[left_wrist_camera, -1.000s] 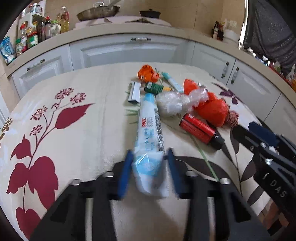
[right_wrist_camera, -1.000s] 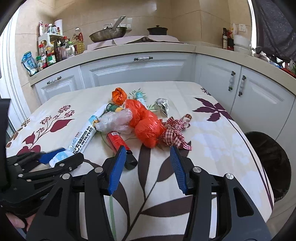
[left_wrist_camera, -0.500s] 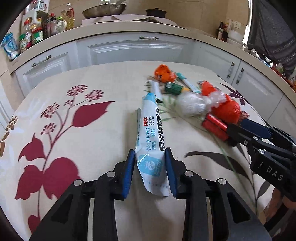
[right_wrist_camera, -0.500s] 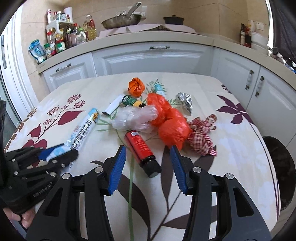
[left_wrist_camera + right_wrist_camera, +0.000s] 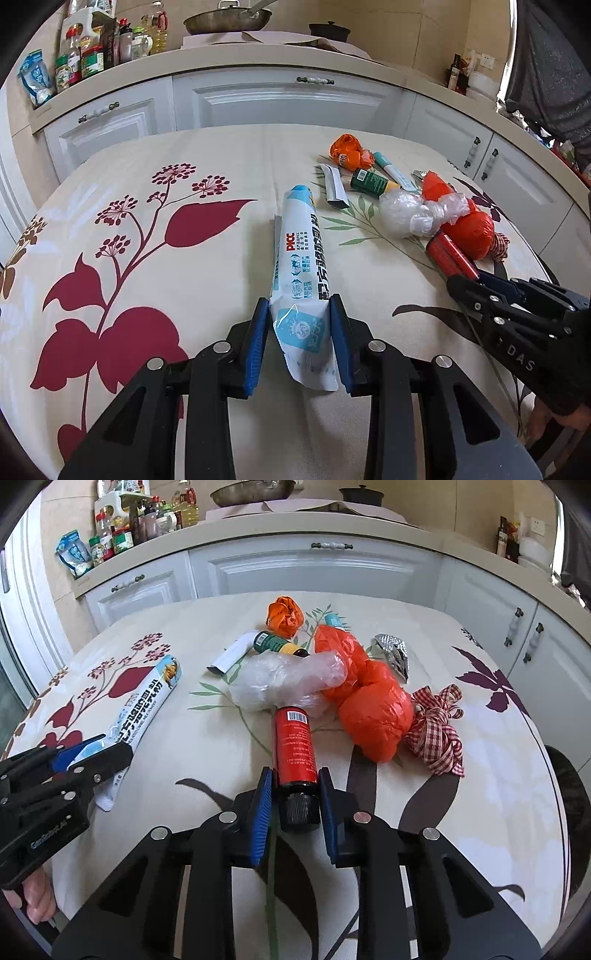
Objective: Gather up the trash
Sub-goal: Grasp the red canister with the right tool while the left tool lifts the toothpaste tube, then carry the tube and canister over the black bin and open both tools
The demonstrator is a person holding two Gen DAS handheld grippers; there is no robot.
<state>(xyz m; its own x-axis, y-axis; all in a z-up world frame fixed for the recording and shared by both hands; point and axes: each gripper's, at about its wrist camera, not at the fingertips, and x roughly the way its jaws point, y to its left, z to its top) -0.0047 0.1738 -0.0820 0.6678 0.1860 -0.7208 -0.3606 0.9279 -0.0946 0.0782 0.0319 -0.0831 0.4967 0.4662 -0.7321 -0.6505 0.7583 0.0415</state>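
My left gripper has its jaws clamped on the near end of the white-blue packet, which lies on the surface pointing to 12 o'clock. My right gripper jaws are closing around the red bottle, at its black cap; the orange bag lies at 2 o'clock

Red bottle, orange bag, red-checked ribbon, floral cream tablecloth.

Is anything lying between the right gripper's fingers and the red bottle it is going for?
Nothing visible. The red bottle lies with its black cap end already between the right gripper fingers, which are closing on it. The clear plastic bag touches only its far end.
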